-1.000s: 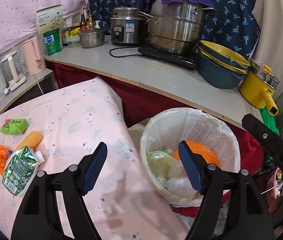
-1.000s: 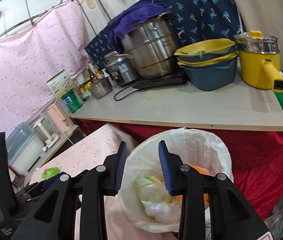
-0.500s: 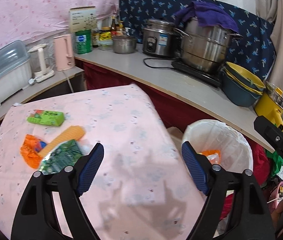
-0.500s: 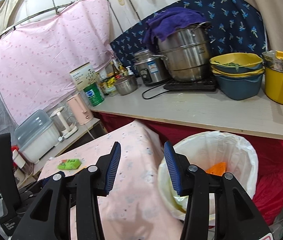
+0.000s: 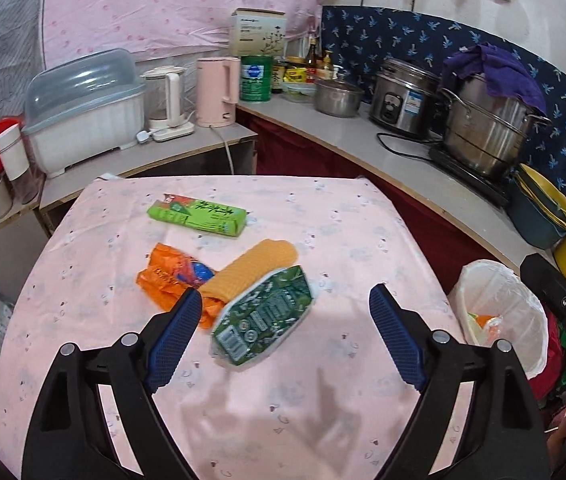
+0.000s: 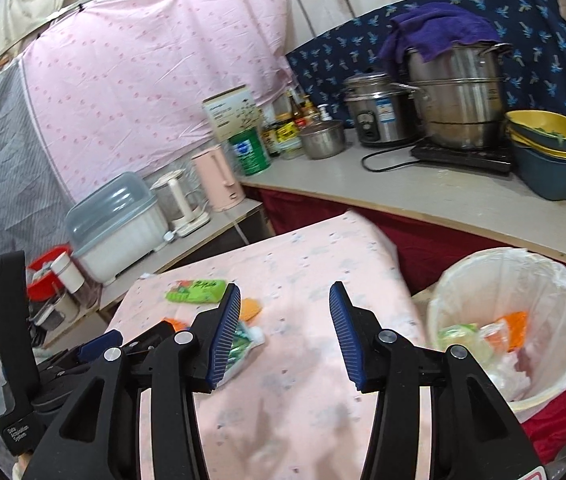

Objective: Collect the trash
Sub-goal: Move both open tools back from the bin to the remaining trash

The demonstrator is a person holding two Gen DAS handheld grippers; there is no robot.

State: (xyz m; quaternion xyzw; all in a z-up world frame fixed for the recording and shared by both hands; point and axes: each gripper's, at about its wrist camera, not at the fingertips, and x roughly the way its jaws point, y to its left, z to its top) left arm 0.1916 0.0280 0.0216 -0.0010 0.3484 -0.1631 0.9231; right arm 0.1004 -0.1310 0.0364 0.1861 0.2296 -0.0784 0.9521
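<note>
On the pink tablecloth (image 5: 343,224) lie a dark green drink pouch (image 5: 263,318), a yellow-orange corn-shaped piece (image 5: 255,264), a crumpled orange wrapper (image 5: 167,276) and a light green box (image 5: 197,216). My left gripper (image 5: 281,334) is open and empty, hovering just in front of the pouch. My right gripper (image 6: 285,334) is open and empty above the table's right part. The white-lined trash bin (image 6: 511,320) stands beside the table on the right and holds some trash; it also shows in the left wrist view (image 5: 499,312). The pouch (image 6: 243,342) is partly hidden behind my right gripper's left finger.
A counter (image 5: 403,176) runs behind and right of the table with steel pots (image 5: 487,132), a rice cooker (image 5: 401,98) and stacked bowls (image 6: 551,152). A pink kettle (image 5: 217,92) and a white lidded dish box (image 5: 83,108) stand on a lower shelf at the left.
Both grippers swung left from over the bin to over the table. The right gripper's jaws opened wider. The trash items now lie straight ahead of the left gripper.
</note>
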